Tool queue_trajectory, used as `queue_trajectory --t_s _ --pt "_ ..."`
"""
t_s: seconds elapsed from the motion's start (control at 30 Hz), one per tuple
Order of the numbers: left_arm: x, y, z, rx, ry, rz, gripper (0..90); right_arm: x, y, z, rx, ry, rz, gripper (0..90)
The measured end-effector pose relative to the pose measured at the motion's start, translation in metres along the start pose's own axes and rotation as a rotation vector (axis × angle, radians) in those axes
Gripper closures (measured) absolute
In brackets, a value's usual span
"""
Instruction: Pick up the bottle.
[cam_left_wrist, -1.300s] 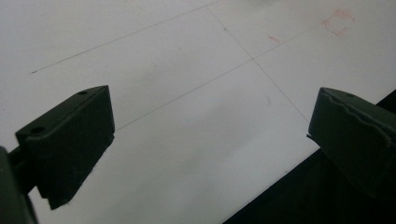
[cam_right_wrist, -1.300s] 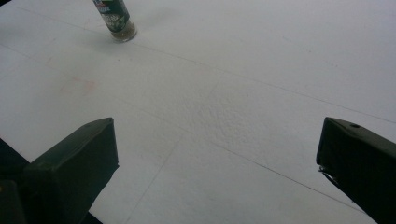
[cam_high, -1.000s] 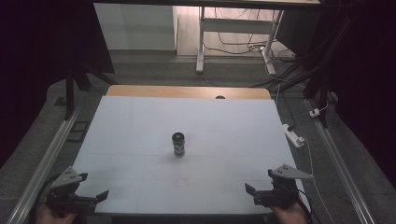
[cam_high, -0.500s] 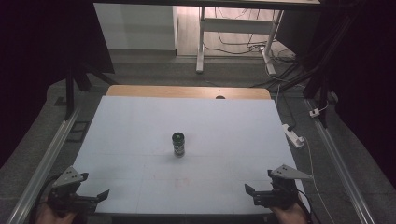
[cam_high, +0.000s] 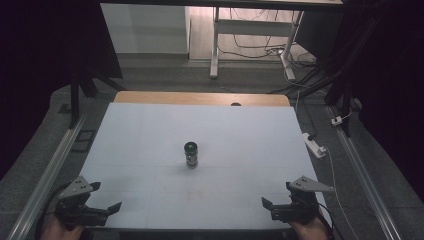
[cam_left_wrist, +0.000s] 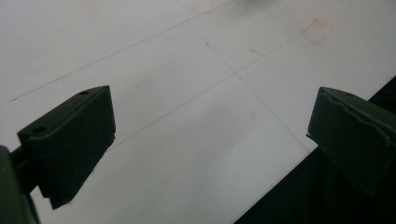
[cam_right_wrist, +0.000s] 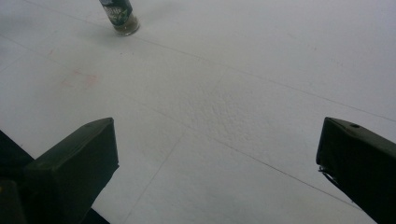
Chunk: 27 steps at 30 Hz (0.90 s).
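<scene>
Small dark bottle (cam_high: 191, 154) stands upright near the middle of the white table (cam_high: 250, 140), alone, nothing touching it; in the right gripper view it sits at the top left (cam_right_wrist: 119, 14), its top cut off by the frame edge. Left gripper (cam_high: 107, 209) rests at the near edge of the table, well short of the bottle and to its left, jaws spread wide with nothing between them, bare table surface showing in the gap in the left gripper view. Right gripper (cam_high: 266, 205) sits at the near edge too, well short of the bottle and to its right, jaws likewise wide apart and empty. Both are well apart from the bottle, so a reach looks like the step ahead. Risks, as a judgement: the bottle is narrow and tall for its base, so a jaw brushing its side on approach could tip it and send it rolling across the smooth table. Closing high near the cap may make it pivot or slip out. If both grippers go in together they could collide at the bottle. Dim lighting and the dark bottle may make alignment harder to judge.
</scene>
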<state>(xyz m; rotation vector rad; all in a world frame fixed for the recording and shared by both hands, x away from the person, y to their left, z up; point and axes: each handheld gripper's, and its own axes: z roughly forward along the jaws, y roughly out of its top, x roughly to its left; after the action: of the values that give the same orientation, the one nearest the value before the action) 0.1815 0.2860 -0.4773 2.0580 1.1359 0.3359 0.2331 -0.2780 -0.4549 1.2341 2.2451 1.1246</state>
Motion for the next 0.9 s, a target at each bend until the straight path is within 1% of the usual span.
queue_trajectory --t_s 0.03,0.07,0.17,0.2,0.3,0.37,0.43,0.53,0.57,0.67,0.77,0.9 --pt "0.0 0.001 0.002 -0.001 -0.023 0.006 1.3 0.0 0.0 0.0 0.0 0.0 0.0 0.0" --pt "0.0 0.003 0.004 -0.004 -0.034 0.011 1.0 0.0 0.0 0.0 0.0 0.001 0.0 0.0" --pt "0.0 0.008 0.009 -0.016 -0.054 0.032 0.0 0.0 0.0 0.0 0.0 0.004 0.001 0.0" --pt "0.0 0.008 0.009 -0.016 -0.054 0.032 0.0 0.0 0.0 0.0 0.0 0.004 0.001 0.0" --pt "0.0 0.012 0.013 -0.035 -0.081 0.04 0.0 0.0 0.0 0.0 0.001 0.008 0.003 0.0" --pt "0.0 0.015 0.017 -0.046 -0.092 0.043 0.0 0.0 0.0 0.001 0.003 0.008 0.001 0.0" --pt "0.001 0.017 0.02 -0.051 -0.101 0.038 0.0 0.0 0.001 0.001 0.004 0.01 0.001 0.0" --pt "0.002 0.021 0.024 -0.052 -0.096 0.045 0.0 -0.001 0.001 0.001 0.004 0.011 0.003 0.0" --pt "0.002 0.024 0.027 -0.039 -0.091 0.047 0.0 -0.001 0.001 0.001 0.004 0.011 0.002 0.0" --pt "0.002 0.028 0.031 -0.034 -0.093 0.053 0.0 -0.001 0.001 0.001 0.005 0.014 0.002 0.0" --pt "0.0 0.036 0.038 -0.031 -0.102 0.052 0.0 -0.001 0.001 0.001 0.007 0.017 0.004 0.0" --pt "-0.001 0.042 0.042 -0.02 -0.097 0.057 0.0 -0.001 0.001 0.002 0.007 0.017 0.004 0.0"
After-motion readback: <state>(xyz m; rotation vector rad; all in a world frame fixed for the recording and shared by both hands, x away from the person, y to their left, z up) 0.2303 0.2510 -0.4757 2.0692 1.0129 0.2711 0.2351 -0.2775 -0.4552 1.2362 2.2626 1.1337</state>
